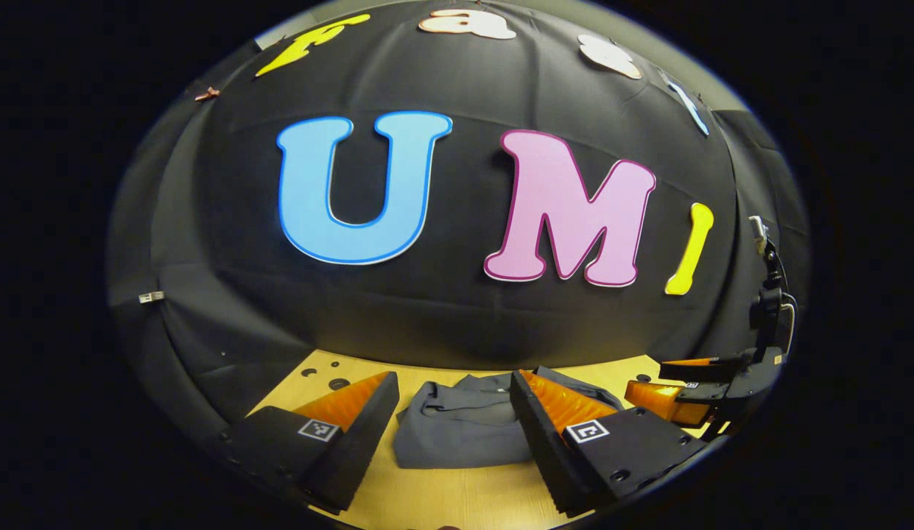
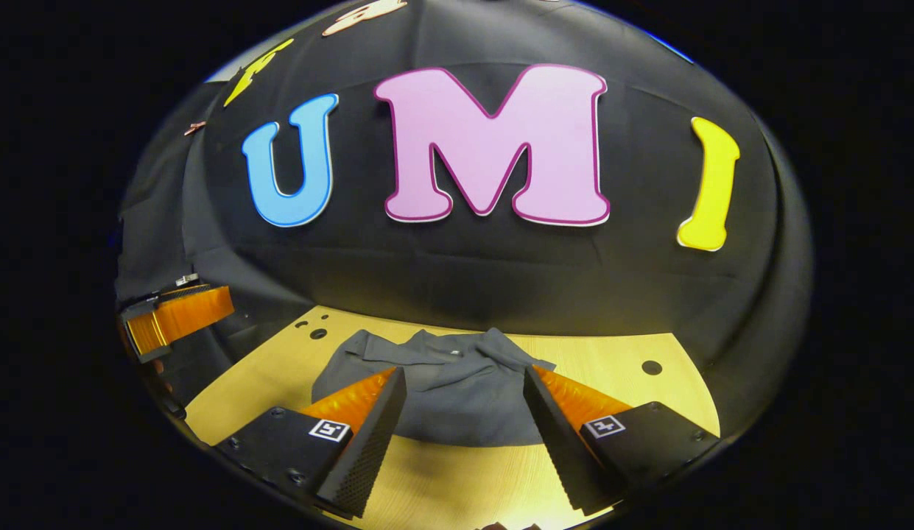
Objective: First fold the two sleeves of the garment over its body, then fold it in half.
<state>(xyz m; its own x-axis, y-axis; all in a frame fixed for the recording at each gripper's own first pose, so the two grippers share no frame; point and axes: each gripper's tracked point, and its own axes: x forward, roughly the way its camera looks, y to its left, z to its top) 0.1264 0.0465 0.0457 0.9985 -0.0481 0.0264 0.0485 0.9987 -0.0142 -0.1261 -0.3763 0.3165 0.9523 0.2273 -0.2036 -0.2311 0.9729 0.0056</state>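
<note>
A dark grey garment (image 1: 457, 427) lies folded into a compact bundle on the wooden table (image 1: 457, 493). In the left gripper view my left gripper (image 1: 451, 397) hangs open above its near edge, nothing between the fingers. The right gripper (image 1: 677, 390) shows farther off at the right, above the table. In the right gripper view the garment (image 2: 442, 390) lies on the table (image 2: 611, 361) with its collar toward the wall. My right gripper (image 2: 464, 386) stands open over the cloth, holding nothing. The left gripper (image 2: 177, 316) appears at the far left edge.
The black cloth wall rises right behind the table. Small round holes (image 1: 337, 383) mark the tabletop at the back left, and one hole (image 2: 652, 367) at the right. A stand with a small device (image 1: 766, 294) is at the far right.
</note>
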